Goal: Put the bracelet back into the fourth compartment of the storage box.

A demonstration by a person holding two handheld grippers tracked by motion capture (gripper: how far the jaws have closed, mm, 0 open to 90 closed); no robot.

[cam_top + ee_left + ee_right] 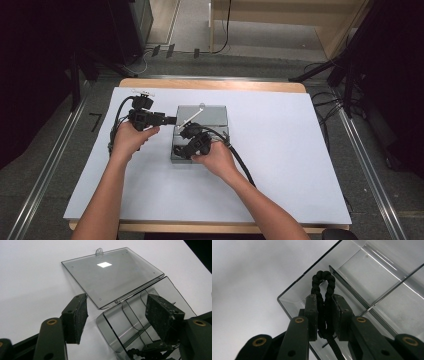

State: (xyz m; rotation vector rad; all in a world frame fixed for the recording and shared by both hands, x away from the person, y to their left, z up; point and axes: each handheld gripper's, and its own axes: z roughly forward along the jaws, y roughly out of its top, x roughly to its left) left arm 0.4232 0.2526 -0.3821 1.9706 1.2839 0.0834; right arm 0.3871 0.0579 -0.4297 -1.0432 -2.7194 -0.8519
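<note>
A smoky clear plastic box (216, 131) with divided compartments lies mid-table, its lid (205, 114) folded open on the far side. My right gripper (325, 300) is shut on a black braided cord (323, 277), whose loop sticks out past the jaws above a corner compartment of the box (367, 272). In the high view this gripper (181, 149) sits at the box's near left corner. My left gripper (117, 300) stands open with nothing between its pads, aimed at the lid (112, 275) and tray (130, 322). Seen from above, it (173, 120) hovers just left of the box.
A white sheet (280, 165) covers the wooden table (210, 84). The right gripper's cable (242, 167) trails along the forearm. Beyond the table are floor rails (45, 170), loose cables (325, 107) and dark stand legs (320, 70).
</note>
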